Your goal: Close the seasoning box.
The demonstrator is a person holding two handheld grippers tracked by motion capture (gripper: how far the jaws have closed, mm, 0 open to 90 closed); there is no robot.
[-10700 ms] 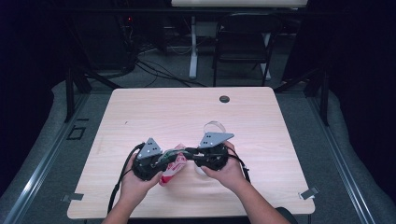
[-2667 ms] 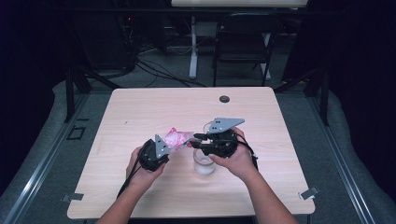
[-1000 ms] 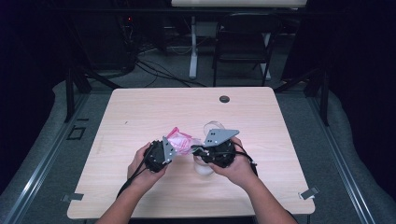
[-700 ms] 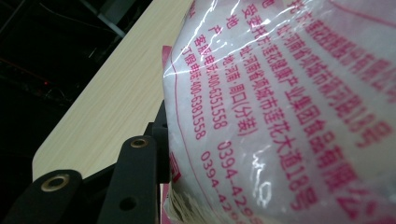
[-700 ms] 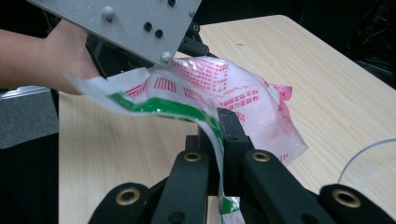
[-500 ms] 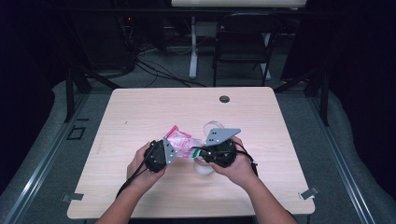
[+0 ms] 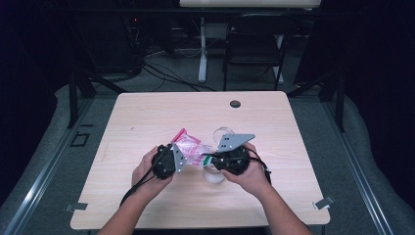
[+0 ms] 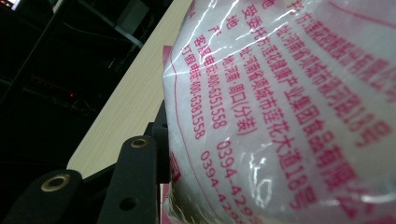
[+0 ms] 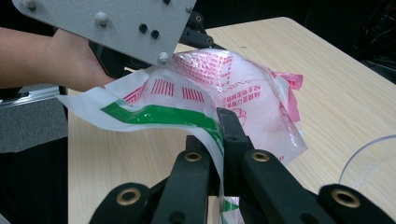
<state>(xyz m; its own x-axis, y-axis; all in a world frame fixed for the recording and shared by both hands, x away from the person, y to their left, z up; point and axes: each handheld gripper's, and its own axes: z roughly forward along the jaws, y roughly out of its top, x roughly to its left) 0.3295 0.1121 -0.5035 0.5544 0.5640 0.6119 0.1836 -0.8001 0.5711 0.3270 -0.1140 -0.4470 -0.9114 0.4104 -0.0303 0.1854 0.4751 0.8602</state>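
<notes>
A clear plastic bag [image 7: 188,146] with pink print and white grains inside hangs between my two grippers over the table's near middle. My left gripper [image 7: 180,156] is shut on the bag's full body; in the left gripper view the printed bag [image 8: 289,102] bulges against its one visible jaw. My right gripper [image 7: 206,159] is shut on the bag's flat top edge, and its jaws [image 9: 219,128] pinch the white flap just by the green strip [image 9: 159,115]. The left gripper's grey plate [image 9: 116,23] and the hand holding it stand close behind the bag [image 9: 243,88].
A clear round container [image 7: 215,175] stands on the wooden table [image 7: 147,117] under my right gripper, and its rim [image 9: 369,154] curves in beside the bag. A black grommet [image 7: 235,104] sits near the far edge. A chair [image 7: 254,49] stands beyond the table.
Since a few seconds ago my right gripper has come down and closer to the left one, onto the bag's top edge. Over the last second both hands stay still.
</notes>
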